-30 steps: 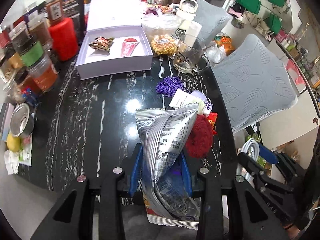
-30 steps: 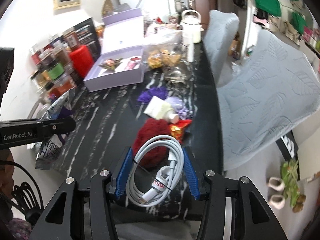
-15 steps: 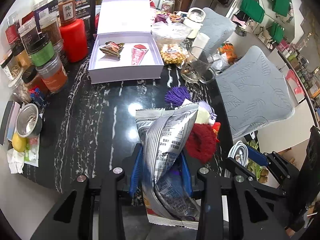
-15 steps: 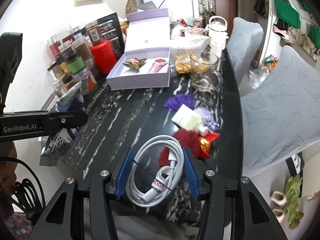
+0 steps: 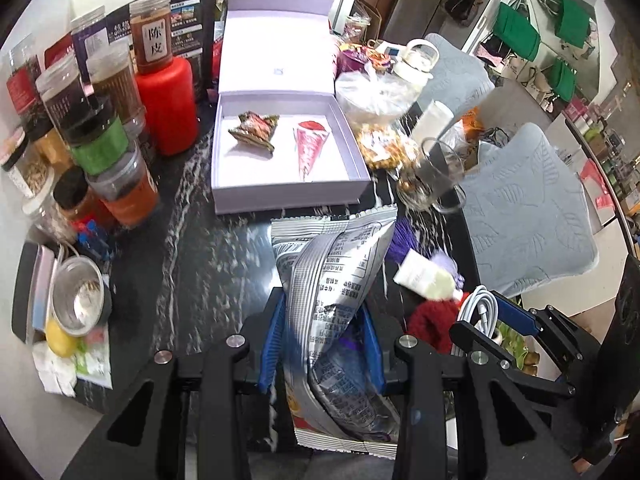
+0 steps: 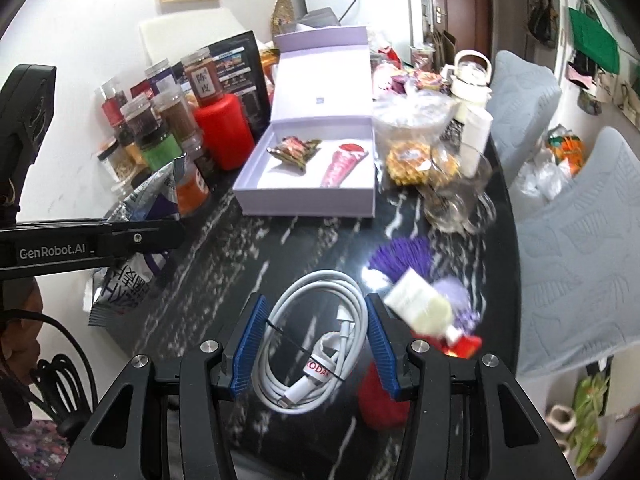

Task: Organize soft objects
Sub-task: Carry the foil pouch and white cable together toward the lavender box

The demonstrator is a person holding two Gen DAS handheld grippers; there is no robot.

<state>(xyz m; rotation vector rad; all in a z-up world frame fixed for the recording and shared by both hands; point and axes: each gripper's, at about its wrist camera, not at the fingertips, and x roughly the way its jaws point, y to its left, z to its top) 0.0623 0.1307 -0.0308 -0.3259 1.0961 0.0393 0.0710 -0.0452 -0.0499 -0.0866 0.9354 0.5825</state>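
snack bag (image 5: 332,280) clamped in left tongs (image 5: 322,344); right tongs (image 6: 316,346) grip coiled white cable (image 6: 316,336) above worktop (image 6: 248,248)

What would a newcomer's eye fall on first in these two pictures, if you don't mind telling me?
Most likely the two held things: a crinkled silver snack bag clamped in the left claw, and a coiled white cable gripped in the right claw, both above the black marbled table. Next comes the open lilac box at the table's middle with two wrapped sweets inside, and the red canister among jars to its left.
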